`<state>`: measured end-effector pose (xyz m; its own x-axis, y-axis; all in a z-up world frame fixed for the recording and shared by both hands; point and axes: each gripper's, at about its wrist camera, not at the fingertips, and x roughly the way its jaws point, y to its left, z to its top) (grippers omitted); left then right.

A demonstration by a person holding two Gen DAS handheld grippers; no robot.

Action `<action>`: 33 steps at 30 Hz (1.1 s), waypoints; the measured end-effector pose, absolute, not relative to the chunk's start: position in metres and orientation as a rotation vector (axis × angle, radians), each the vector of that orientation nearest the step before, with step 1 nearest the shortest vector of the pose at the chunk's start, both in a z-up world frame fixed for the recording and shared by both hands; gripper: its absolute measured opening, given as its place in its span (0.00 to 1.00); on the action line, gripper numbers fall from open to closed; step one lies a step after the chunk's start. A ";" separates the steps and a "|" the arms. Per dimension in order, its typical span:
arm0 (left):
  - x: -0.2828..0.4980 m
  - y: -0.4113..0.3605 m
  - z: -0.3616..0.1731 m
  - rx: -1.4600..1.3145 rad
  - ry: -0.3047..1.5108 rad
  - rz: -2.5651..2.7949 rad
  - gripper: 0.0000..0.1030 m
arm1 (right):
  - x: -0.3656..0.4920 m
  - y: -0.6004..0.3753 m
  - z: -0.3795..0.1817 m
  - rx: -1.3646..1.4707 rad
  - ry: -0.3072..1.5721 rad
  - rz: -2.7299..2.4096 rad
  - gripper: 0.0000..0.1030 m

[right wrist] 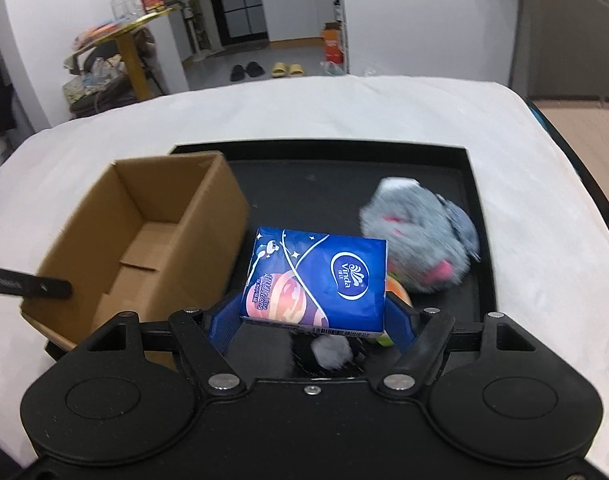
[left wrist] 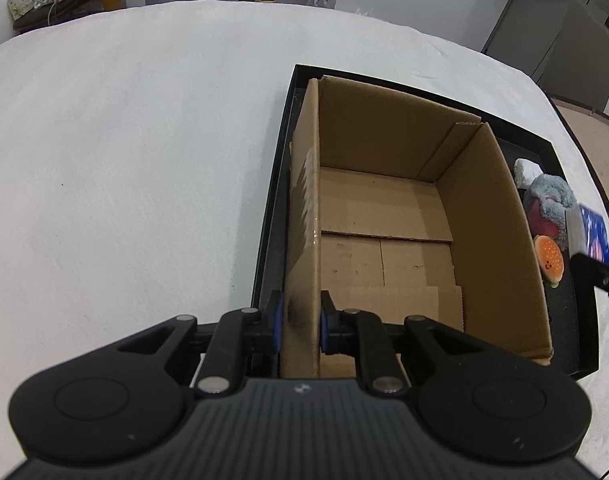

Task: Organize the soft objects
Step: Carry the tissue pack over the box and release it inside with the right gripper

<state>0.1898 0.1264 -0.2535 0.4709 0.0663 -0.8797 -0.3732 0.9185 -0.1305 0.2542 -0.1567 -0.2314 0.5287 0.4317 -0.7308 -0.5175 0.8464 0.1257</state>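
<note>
we are in the middle of loading the first item: our right gripper (right wrist: pixel 312 316) is clamped on a blue tissue pack (right wrist: pixel 318 280), its blue pads pressing the pack's two sides, and the pack hangs in the air above the black tray (right wrist: pixel 480 216), clear of the other soft things. our left gripper (left wrist: pixel 300 326) is closed on the near left wall of the cardboard box (left wrist: pixel 388 216), one pad outside and one inside, which we judge steadies the box. the box stands at the left end of the tray and looks empty. on the tray to the right of the box lie a grey plush toy (right wrist: pixel 420 236), a small burger-shaped plush (left wrist: pixel 548 258) and a white fluffy piece (left wrist: pixel 527 173). the next move, as we see it, calls for carrying the pack leftward over the box's right wall, lowering it inside, and only then opening the jaws, while the left grip keeps the box from sliding.
</note>
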 end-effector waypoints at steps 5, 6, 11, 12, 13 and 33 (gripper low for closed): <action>0.191 0.125 -0.256 -0.320 1.049 0.282 0.12 | 0.256 -0.138 -0.222 -0.120 0.820 0.608 0.70; 0.191 0.125 -0.255 -0.319 1.051 0.284 0.12 | 0.256 -0.135 -0.222 -0.123 0.818 0.614 0.70; 0.194 0.127 -0.253 -0.319 1.053 0.290 0.12 | 0.257 -0.120 -0.219 -0.144 0.794 0.625 0.70; 0.194 0.128 -0.252 -0.319 1.053 0.290 0.12 | 0.257 -0.117 -0.218 -0.150 0.796 0.623 0.70; 0.194 0.129 -0.253 -0.320 1.051 0.290 0.12 | 0.257 -0.114 -0.217 -0.151 0.794 0.628 0.70; 0.194 0.143 -0.256 -0.369 1.068 0.259 0.13 | 0.243 -0.045 -0.207 -0.203 0.788 0.745 0.70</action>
